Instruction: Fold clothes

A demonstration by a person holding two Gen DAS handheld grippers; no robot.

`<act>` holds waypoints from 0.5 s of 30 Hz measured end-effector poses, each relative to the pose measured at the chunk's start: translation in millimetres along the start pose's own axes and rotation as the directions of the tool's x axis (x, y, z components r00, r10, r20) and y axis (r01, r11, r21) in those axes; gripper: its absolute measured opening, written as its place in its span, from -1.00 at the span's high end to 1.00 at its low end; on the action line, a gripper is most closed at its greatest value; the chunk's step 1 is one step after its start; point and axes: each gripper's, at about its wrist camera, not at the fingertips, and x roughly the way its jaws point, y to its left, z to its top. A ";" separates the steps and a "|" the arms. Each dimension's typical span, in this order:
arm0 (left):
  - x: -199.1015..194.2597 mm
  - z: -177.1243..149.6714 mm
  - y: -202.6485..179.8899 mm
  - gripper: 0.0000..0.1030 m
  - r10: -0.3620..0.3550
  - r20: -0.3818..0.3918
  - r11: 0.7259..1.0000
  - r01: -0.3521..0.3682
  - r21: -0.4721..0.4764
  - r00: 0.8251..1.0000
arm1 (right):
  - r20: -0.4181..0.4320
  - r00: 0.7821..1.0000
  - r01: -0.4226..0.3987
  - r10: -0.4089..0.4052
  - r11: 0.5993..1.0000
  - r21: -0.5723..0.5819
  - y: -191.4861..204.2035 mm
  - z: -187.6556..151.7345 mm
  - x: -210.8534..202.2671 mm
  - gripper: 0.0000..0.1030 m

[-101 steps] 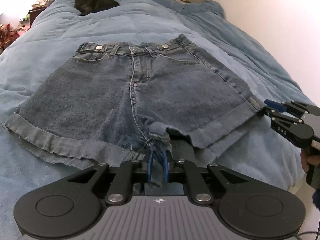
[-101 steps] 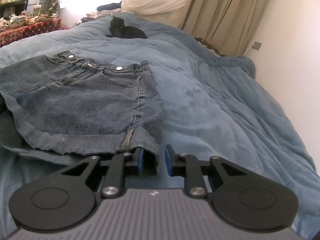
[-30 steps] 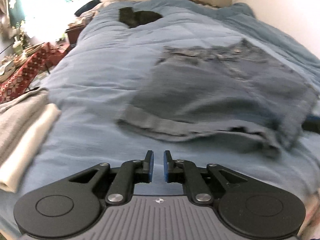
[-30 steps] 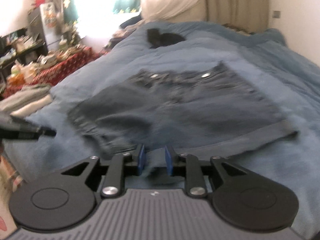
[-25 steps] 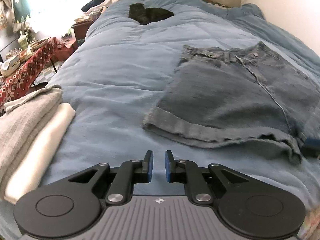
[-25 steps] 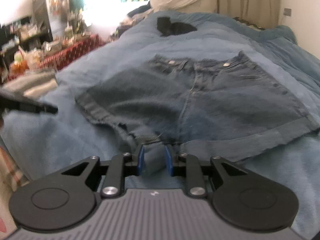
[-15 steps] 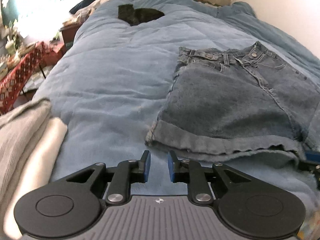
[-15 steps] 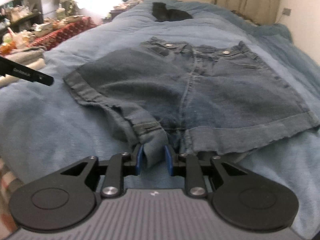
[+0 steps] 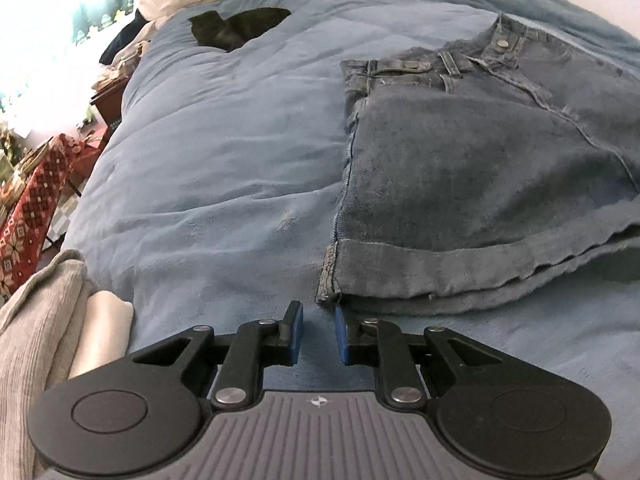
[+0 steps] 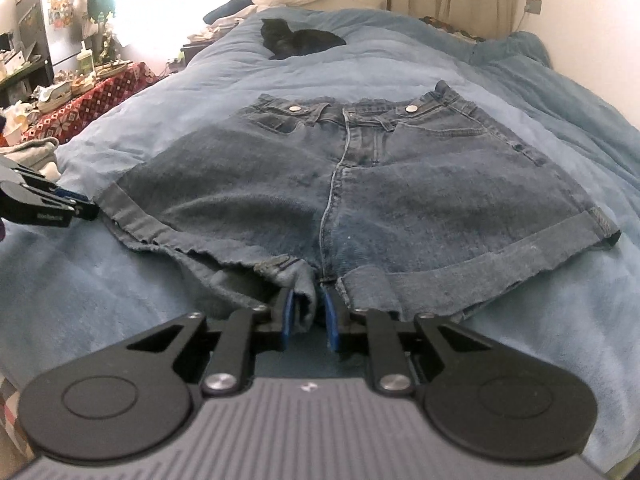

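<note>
At six o'clock in the right wrist view, my right gripper has just narrowed its jaws onto the crotch fold of the denim shorts, which lie flat on the bed. My left gripper, jaws slightly spread and empty, has swung to the cuff corner at twelve o'clock, ready to pinch.

Faded-blue denim shorts; paler blue duvet (red-patterned cloth)

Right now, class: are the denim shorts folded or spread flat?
Spread flat: the denim shorts show both legs and the full waistband on the bed.
</note>
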 end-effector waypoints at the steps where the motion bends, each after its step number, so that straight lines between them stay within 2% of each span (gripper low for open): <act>1: 0.0 0.3 -1.0 0.67 0.001 0.006 1.000 -0.002 0.006 1.000 | -0.001 1.000 -0.002 0.002 1.000 0.004 -0.1 -0.1 0.3 0.64; 5: -4.5 4.6 -4.6 0.68 -0.009 0.056 1.000 0.008 0.025 0.998 | -0.004 1.000 -0.009 0.009 1.000 0.010 0.7 0.0 2.1 0.64; 7: -5.9 9.0 -1.9 0.69 -0.036 0.078 0.999 0.036 -0.005 0.996 | -0.006 1.000 -0.013 0.013 1.000 0.012 1.3 0.1 2.7 0.64; 11: 6.6 16.7 -9.7 0.69 -0.040 0.052 0.999 0.040 0.003 0.998 | -0.027 0.999 -0.023 0.023 1.000 0.012 2.4 -1.5 8.6 0.64; 13: 13.7 18.8 -18.0 0.71 -0.013 0.039 0.999 0.011 0.038 0.999 | -0.035 0.999 -0.017 0.017 1.000 -0.004 7.2 -2.1 12.1 0.64; 14: 15.7 19.6 -21.1 0.79 0.008 0.040 0.999 -0.010 0.049 0.999 | -0.030 1.000 -0.010 0.009 1.000 -0.021 11.1 -2.4 12.9 0.63; 15: 15.0 20.7 -21.4 0.86 0.034 0.049 0.999 -0.036 0.041 0.998 | -0.021 1.000 -0.001 0.000 0.999 -0.038 14.6 -2.7 13.1 0.83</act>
